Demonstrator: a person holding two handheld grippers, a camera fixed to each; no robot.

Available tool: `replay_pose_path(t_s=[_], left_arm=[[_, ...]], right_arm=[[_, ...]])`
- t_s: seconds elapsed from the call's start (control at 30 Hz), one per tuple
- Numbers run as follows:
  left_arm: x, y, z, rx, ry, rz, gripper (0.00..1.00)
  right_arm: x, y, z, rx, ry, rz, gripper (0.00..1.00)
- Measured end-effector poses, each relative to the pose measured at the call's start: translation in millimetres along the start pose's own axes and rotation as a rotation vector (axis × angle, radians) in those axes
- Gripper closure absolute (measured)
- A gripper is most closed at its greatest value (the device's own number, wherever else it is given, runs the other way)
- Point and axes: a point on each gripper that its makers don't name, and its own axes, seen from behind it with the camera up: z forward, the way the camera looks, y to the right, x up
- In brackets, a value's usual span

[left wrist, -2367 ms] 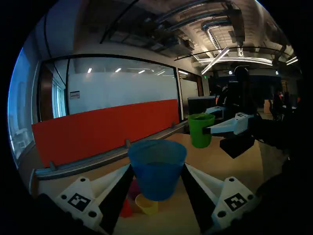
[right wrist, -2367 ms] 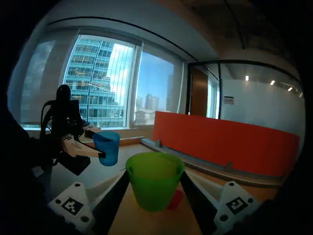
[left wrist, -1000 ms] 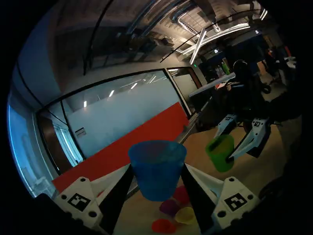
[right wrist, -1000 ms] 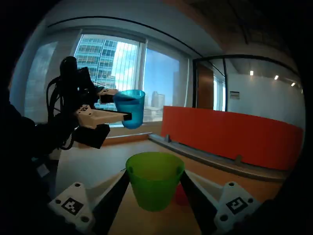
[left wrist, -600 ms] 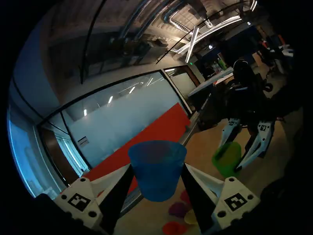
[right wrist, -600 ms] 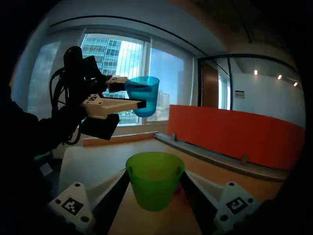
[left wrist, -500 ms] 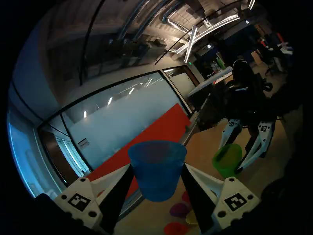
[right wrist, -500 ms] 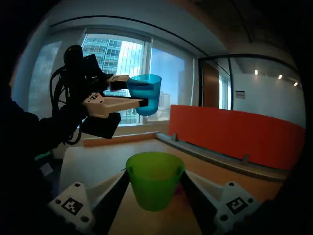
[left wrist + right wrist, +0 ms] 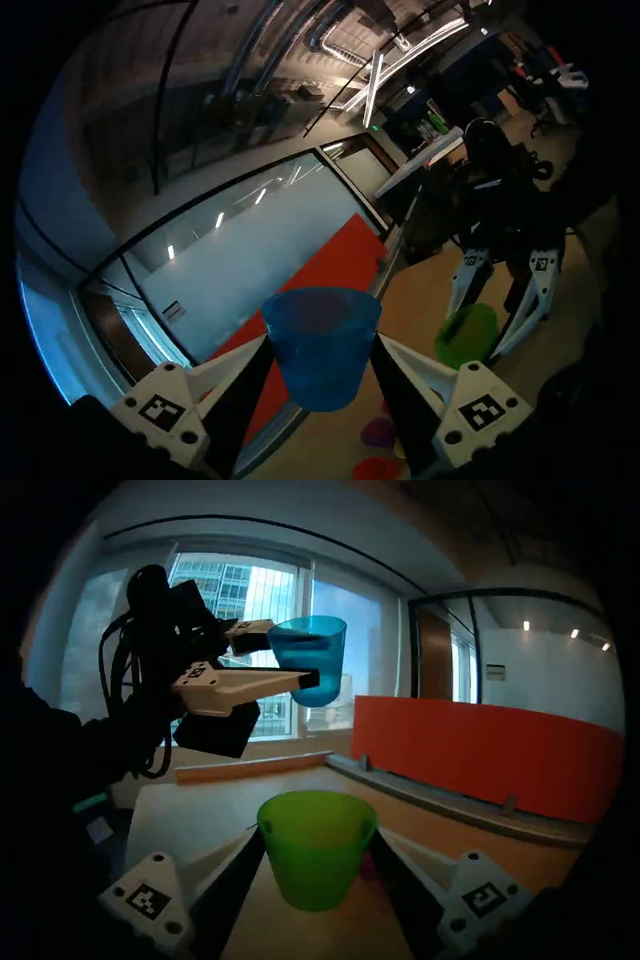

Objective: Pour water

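A translucent blue cup (image 9: 322,347) with water in it is held between the fingers of my left gripper (image 9: 320,360), which is shut on it. In the right gripper view the same blue cup (image 9: 308,670) hangs high, above and a little left of the green cup, tipped slightly, with the left gripper (image 9: 264,666) behind it. My right gripper (image 9: 317,856) is shut on a green cup (image 9: 316,848) that stands upright over the wooden table (image 9: 328,932). In the left gripper view the green cup (image 9: 467,336) sits lower right, between the right gripper's white fingers (image 9: 534,306).
An orange partition (image 9: 496,756) with a metal rail runs along the table's far side. Small coloured cups, purple (image 9: 378,432) and red (image 9: 376,467), lie on the table below the blue cup. Tall windows (image 9: 240,616) stand behind the left gripper. A dark sleeve (image 9: 56,776) is at the left.
The left gripper has risen with the blue cup, moved toward the green cup and tilted further. The right gripper and green cup have stayed nearly still.
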Motion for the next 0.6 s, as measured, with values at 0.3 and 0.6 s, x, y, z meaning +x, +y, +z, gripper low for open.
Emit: replay_pose_path(t_s=[0.3, 0.6], left_arm=[[7.3, -2.0, 2.2, 0.010, -0.002, 0.055, 0.19], [11.7, -3.1, 1.6, 0.017, 0.000, 0.101, 0.19]], right_arm=[[3.7, -6.4, 7.5, 0.020, 0.011, -0.001, 0.10], [6.8, -11.2, 12.8, 0.035, 0.016, -0.004, 0.10]])
